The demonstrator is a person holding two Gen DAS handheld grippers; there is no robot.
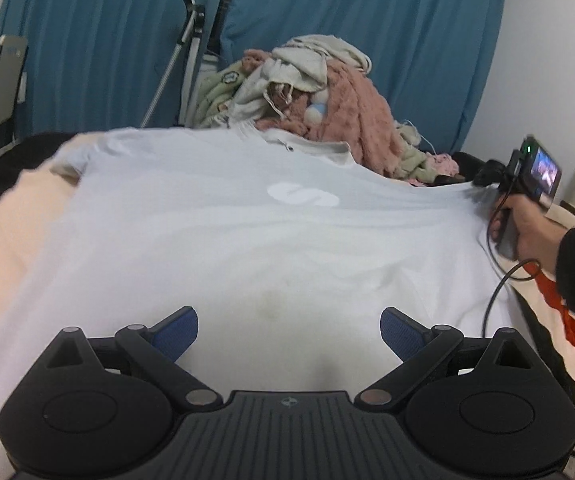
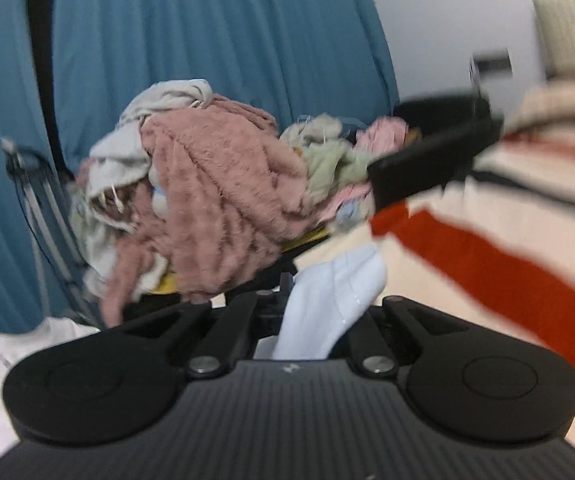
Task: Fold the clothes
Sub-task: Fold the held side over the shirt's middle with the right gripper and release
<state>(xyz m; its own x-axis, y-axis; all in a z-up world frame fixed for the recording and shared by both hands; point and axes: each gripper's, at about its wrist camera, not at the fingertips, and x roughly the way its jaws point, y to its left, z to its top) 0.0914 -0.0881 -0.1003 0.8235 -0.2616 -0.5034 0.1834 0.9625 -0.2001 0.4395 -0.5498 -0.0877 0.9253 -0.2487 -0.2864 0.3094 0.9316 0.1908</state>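
Left wrist view: I see the white T-shirt (image 1: 247, 232) spread flat on the bed (image 1: 3, 216), collar at the far end, hem nearest me.
Far left: a chair (image 1: 1, 80) and a tripod (image 1: 185, 64) stand before the blue curtain (image 1: 99, 40), clear of the work.
Left gripper (image 1: 289, 330): its blue fingers (image 1: 177, 334) are spread wide, hovering over the near hem with nothing between them; I judge it is free so it can take a fresh hold.
Centre far: the pile of unfolded clothes (image 1: 327, 92), pink fleece uppermost, sits beyond the collar, likely waiting its turn.
Right sleeve: drawn out taut toward the right edge, creases running to the pinch, which I read as stretching the shirt smooth before a fold.
Right gripper (image 1: 483, 178): pressed together on the sleeve end; the person's hand (image 1: 527, 224) holds its handle.
Right wrist view: pale sleeve cloth (image 2: 327, 300) bunches up between the closed fingers, confirming the hold; the picture is blurred.
Far right: a striped cream-and-red blanket (image 2: 487, 264) covers that side of the bed.
Next, in my judgement: the left gripper should catch the hem or left sleeve to match the tension.
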